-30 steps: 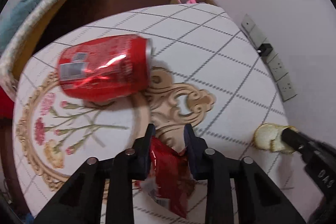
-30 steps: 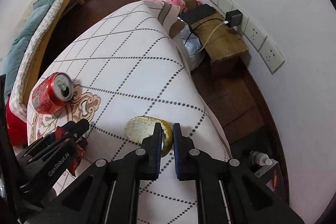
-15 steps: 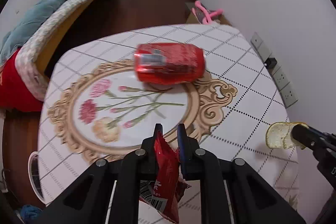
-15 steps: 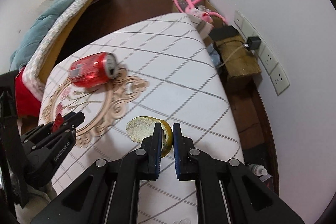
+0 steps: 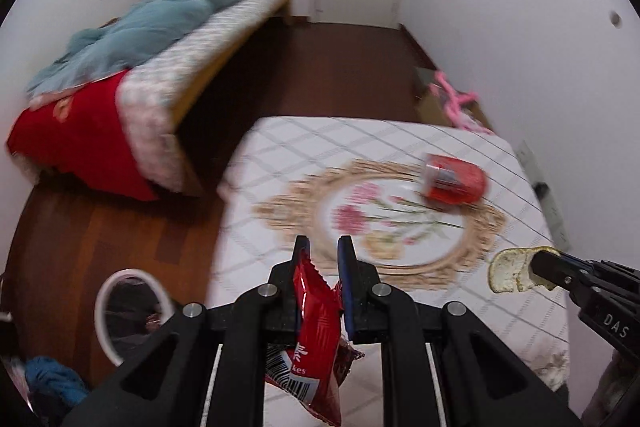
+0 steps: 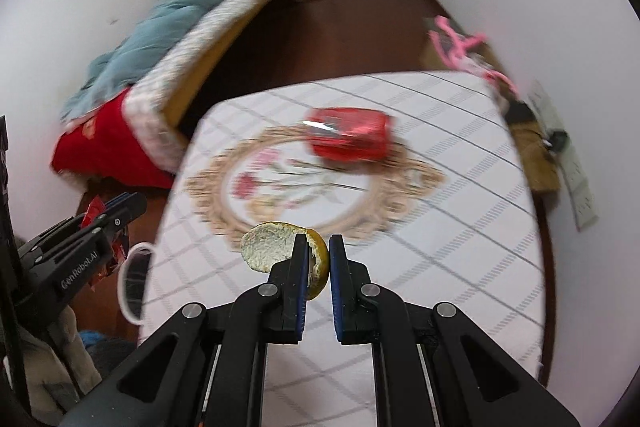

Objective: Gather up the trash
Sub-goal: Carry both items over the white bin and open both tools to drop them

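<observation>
My left gripper (image 5: 323, 247) is shut on a red snack wrapper (image 5: 318, 339) and holds it in the air over the table's near left edge. My right gripper (image 6: 318, 247) is shut on a piece of orange peel (image 6: 272, 247), also raised above the table; the peel shows in the left wrist view (image 5: 510, 269). A red soda can (image 5: 454, 179) lies on its side on the flowered tablecloth (image 5: 400, 155); it also shows in the right wrist view (image 6: 348, 139). A white-rimmed bin (image 5: 128, 311) stands on the floor left of the table, below my left gripper (image 6: 120, 211).
A bed with a blue blanket (image 5: 160, 15) and red cover (image 5: 80, 143) stands at the left. A pink toy (image 5: 452, 99) lies on the floor behind the table. Wall sockets (image 6: 576, 187) and a wooden stool (image 6: 532, 155) are at the right.
Both grippers have lifted and swung left and back with their loads. The can now looks smaller and farther right, and the bin on the floor has come into view.
</observation>
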The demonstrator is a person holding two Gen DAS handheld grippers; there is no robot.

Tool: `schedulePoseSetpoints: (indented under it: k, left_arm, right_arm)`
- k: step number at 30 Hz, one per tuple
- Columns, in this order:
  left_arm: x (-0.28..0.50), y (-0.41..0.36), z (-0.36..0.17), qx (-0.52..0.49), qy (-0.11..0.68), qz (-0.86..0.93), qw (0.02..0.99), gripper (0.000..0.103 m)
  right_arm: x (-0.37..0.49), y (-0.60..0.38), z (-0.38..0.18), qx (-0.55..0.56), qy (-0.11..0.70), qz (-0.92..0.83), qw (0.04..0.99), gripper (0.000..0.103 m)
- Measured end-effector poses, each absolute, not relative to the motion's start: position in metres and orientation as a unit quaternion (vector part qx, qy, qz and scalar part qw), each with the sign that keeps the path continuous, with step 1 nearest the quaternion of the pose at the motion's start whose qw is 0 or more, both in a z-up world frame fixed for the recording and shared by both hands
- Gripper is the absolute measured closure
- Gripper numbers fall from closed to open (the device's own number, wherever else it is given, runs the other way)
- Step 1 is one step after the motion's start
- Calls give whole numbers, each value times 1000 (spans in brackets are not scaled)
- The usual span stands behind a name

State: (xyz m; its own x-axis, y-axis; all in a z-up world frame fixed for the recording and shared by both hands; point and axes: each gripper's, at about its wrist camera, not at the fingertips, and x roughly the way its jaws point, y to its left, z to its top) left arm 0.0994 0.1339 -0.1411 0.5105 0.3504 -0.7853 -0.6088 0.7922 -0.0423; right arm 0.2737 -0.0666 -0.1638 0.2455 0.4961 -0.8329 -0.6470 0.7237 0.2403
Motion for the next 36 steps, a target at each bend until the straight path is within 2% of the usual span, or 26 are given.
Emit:
schedulePoseSetpoints:
  k: [8, 13, 21, 25, 34, 36]
  left_arm:
    - [-14, 241, -134, -201, 390, 367, 820, 92]
    - [-77, 303, -154, -231, 390, 417, 788, 92]
    - [-151, 385, -233, -320, 413, 447, 726, 92]
    - [-169, 404, -273, -342, 431, 449, 704, 90]
    - [-186, 423, -324, -385, 449, 442, 674, 86]
    - [-189, 425, -329, -390, 448, 446, 669, 79]
  right_arm:
    - [187, 62, -144, -114, 478, 467, 735, 93]
    - [122, 153, -158, -146, 480, 522, 690, 93]
    - [33, 282, -237, -216, 517, 543, 625, 93]
    - [17, 324, -288, -243, 548, 528, 602, 93]
    - [-1, 378, -382, -281, 598, 501, 559, 92]
    - [-2, 385, -396, -282, 606, 499, 552, 91]
